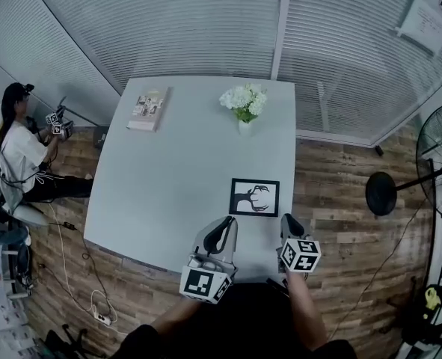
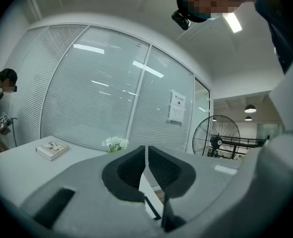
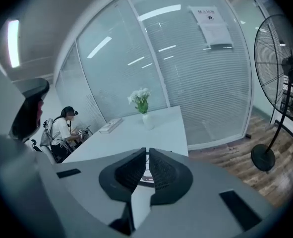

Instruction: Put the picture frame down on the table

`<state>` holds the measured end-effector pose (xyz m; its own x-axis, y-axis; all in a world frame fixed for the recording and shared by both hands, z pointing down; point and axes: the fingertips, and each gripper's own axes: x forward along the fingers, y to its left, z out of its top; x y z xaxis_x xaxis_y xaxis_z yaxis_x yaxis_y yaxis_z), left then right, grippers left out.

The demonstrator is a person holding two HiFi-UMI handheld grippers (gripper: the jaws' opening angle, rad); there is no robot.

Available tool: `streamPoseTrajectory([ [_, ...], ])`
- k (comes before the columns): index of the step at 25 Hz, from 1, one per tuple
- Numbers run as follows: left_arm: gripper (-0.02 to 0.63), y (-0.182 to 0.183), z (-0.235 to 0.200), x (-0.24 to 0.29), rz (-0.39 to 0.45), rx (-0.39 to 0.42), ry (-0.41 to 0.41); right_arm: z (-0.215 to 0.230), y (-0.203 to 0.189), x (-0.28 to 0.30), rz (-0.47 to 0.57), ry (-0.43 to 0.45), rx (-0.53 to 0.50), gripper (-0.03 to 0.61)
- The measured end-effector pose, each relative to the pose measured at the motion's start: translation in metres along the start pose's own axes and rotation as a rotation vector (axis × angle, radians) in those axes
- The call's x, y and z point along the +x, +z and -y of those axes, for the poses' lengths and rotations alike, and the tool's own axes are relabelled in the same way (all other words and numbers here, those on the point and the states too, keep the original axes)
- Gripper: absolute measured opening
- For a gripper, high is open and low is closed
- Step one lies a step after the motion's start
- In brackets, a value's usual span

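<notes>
Picture frame (image 1: 254, 197) flat on table (image 1: 176, 185) — flowers (image 1: 244, 99), book (image 1: 149, 109) beyond — left gripper (image 1: 225, 223), right gripper (image 1: 288, 220) closed

Your head view is bright and even: the white table (image 1: 168, 148) shows no glare and only faint, soft shadows. Toward the edges the picture bows and bends the blinds (image 1: 168, 21). In your left gripper view a ceiling light (image 2: 233, 23) glows overhead, and bright streaks reflect off the glass wall (image 2: 94, 86). Both gripper views fade into round black corners, and their near foreground looks soft.
</notes>
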<state>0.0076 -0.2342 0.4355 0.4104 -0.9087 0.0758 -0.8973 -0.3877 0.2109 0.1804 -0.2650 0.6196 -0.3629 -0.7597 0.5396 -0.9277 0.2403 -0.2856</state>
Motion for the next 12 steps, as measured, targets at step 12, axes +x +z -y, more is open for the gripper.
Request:
streamPoseTrajectory([
  [12,0.034,-0.003,0.034,-0.050,0.022,0.019,0.009,-0.082,0.056,-0.143,0.300,0.125,-0.105,0.023],
])
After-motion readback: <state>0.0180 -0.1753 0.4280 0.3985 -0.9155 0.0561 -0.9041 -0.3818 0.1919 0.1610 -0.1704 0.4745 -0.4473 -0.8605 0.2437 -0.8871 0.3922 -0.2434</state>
